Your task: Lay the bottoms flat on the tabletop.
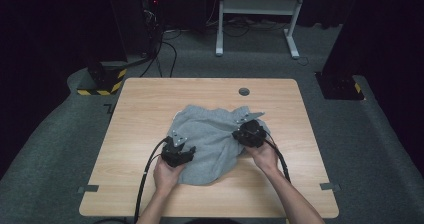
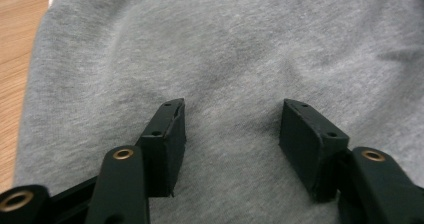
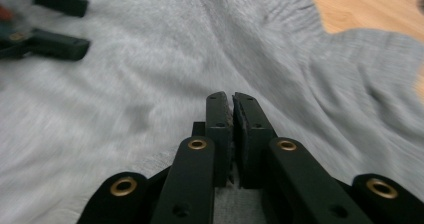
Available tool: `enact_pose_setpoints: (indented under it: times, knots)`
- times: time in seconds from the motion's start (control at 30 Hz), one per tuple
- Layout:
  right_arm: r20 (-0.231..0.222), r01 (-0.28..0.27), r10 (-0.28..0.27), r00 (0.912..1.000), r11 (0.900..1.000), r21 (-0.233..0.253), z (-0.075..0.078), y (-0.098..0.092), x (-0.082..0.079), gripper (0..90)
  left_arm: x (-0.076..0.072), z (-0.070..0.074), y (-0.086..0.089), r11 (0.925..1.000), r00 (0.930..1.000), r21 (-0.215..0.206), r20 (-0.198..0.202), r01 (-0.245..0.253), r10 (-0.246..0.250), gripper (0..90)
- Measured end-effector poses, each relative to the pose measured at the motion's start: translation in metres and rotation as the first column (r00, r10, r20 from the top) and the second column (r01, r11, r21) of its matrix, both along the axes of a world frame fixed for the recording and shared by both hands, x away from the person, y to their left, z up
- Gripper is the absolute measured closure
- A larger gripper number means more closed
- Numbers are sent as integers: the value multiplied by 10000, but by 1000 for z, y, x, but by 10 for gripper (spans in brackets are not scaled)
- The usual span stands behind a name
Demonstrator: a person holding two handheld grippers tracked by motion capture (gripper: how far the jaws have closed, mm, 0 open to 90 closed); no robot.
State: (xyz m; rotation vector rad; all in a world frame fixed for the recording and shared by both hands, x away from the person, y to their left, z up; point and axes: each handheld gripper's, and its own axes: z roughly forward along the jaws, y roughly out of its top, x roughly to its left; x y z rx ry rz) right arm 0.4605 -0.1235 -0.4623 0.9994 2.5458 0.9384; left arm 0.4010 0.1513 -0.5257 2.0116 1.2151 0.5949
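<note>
One wooden table [image 1: 150, 99], grey garment [image 1: 210, 134], dark carpeted room.

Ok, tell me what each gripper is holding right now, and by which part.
The left gripper is open above the grey garment, holding nothing. The right gripper is shut; whether it pinches cloth cannot be told.

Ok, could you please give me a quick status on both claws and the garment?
Left claw open over grey garment. Right claw shut; fabric between jaws unclear. Garment crumpled on table. Nothing in the way.
</note>
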Motion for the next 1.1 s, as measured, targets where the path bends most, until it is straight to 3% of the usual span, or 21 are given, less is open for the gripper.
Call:
enact_pose_setpoints:
  times: [0.13, 0.23, 0.4, 0.43, 0.77, 0.83, 0.93, 0.97, 1.1]
  knots:
    - [-506, -268, 233, 9984, 9972, -696, -22, 20, 15, 869, 0, 0, 0, 10000, 10000, 7, 2, -19, 19, 452]
    - [-716, -313, 268, 9971, 9975, -627, -27, 25, 16, 839, 0, 0, 0, 10000, 10000, 8, 2, -19, 19, 452]
    - [-305, -283, 285, 9991, 9996, 76, -10, 14, 3, 720, 1, 0, 0, 10000, 10000, -1, 1, -78, 78, 454]
    - [4, -429, 429, 9991, 9989, 161, -4, 8, -4, 715, 1, 0, 0, 10000, 10000, -2, -12, -67, 67, 454]
    - [471, -440, 429, 9980, 9988, 222, 2, -17, -33, 714, 1, 0, 0, 10000, 10000, 45, 3, -57, 57, 455]
    - [161, -577, 580, 9982, 9981, -225, -6, -14, -32, 762, 1, 0, 0, 10000, 10000, 44, 4, -58, 58, 455]
    - [-342, -719, 703, 9969, 9962, -493, -19, -10, -23, 855, 1, 0, 0, 10000, 10000, 47, 6, -59, 59, 455]
    - [-639, -671, 652, 9958, 9974, -268, -25, -9, -15, 871, 1, 0, 0, 10000, 10000, 13, 1, -76, 76, 455]
    - [-591, -690, 679, 9959, 9975, -166, -23, -4, -9, 879, 2, 0, -3, 9995, 9996, 179, 95, -256, 254, 443]
